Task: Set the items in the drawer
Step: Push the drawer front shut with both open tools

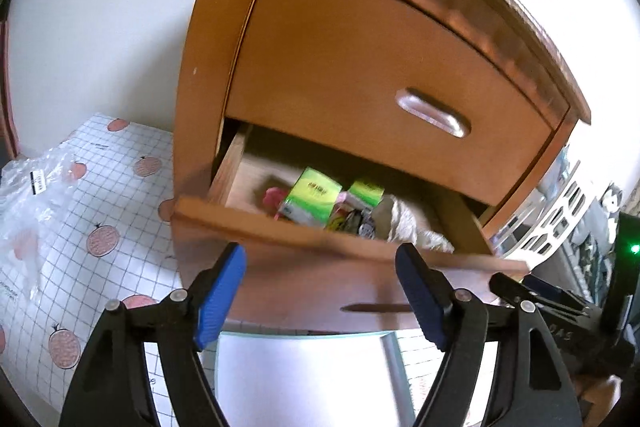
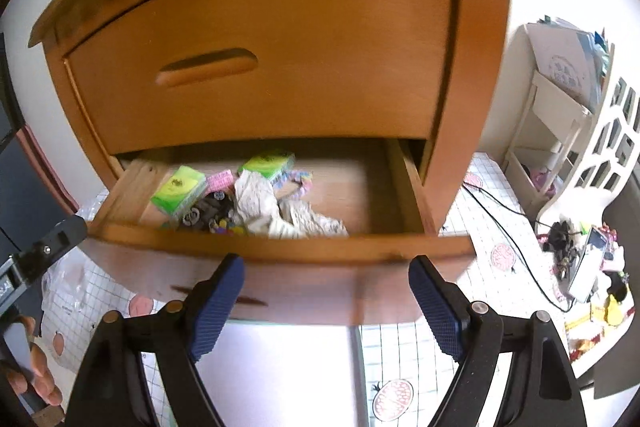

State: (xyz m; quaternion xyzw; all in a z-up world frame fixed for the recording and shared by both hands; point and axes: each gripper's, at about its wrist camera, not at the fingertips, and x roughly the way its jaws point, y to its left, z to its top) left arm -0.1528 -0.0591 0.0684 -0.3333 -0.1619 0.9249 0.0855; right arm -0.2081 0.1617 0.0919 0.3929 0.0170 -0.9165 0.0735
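Right wrist view: lower drawer (image 2: 280,251) pulled out, green boxes (image 2: 180,189) and crumpled paper (image 2: 276,211) already inside. Right gripper (image 2: 326,301) and left gripper (image 1: 322,291) both spread wide, empty, in front of drawer. Risk imo: shoving drawer shut, paper jams under upper drawer (image 2: 260,59).
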